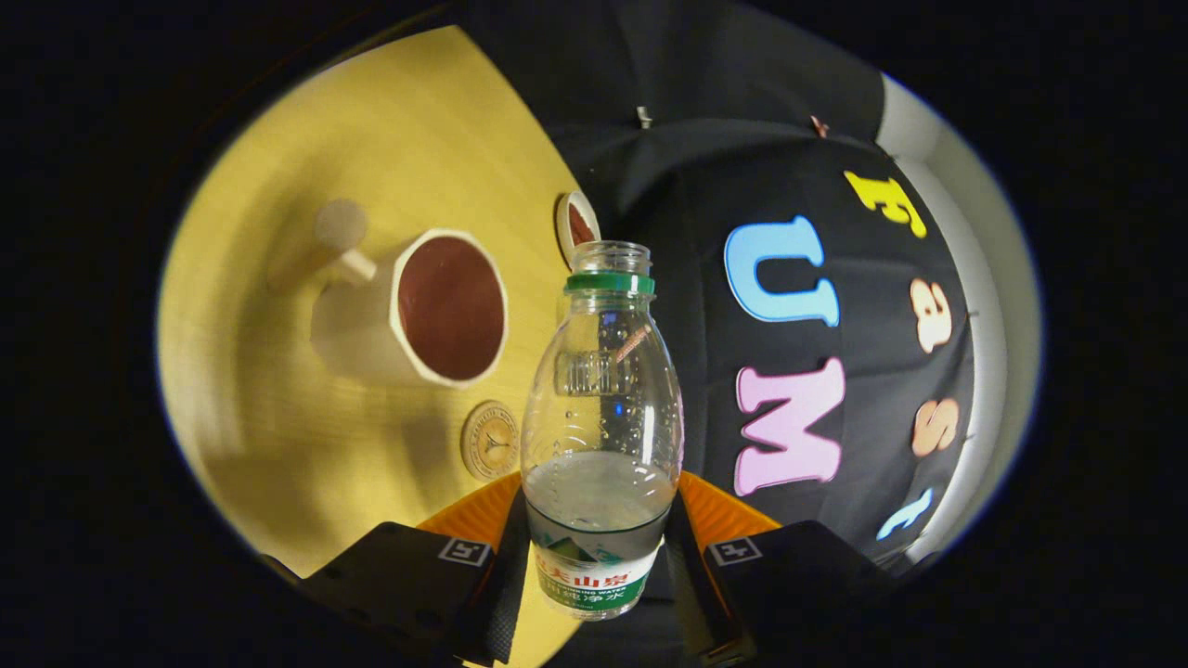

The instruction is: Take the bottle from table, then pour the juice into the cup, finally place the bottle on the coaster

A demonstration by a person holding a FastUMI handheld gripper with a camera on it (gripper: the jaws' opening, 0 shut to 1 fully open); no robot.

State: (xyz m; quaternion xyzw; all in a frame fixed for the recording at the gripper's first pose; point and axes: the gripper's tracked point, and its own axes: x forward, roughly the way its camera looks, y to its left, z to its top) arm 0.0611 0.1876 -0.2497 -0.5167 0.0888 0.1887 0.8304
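My gripper [599, 557] is shut on a clear plastic bottle [601, 408], both fingers pressing on its lower body by the label. The bottle has no cap, a green neck ring, and clear liquid in its lower part. Beyond and left of it a cream mug with a dark brown inside [436, 311] stands on the wooden table, its handle pointing away from the bottle. A round wooden coaster [490, 440] lies on the table between the mug and my left finger. The whole view is rolled, so the table appears tipped.
A second small round cup or lid with a brown inside [577, 227] sits behind the bottle's mouth near the table's edge. The yellow wooden table [278, 436] ends beside the bottle, and black cloth hangs beyond that edge.
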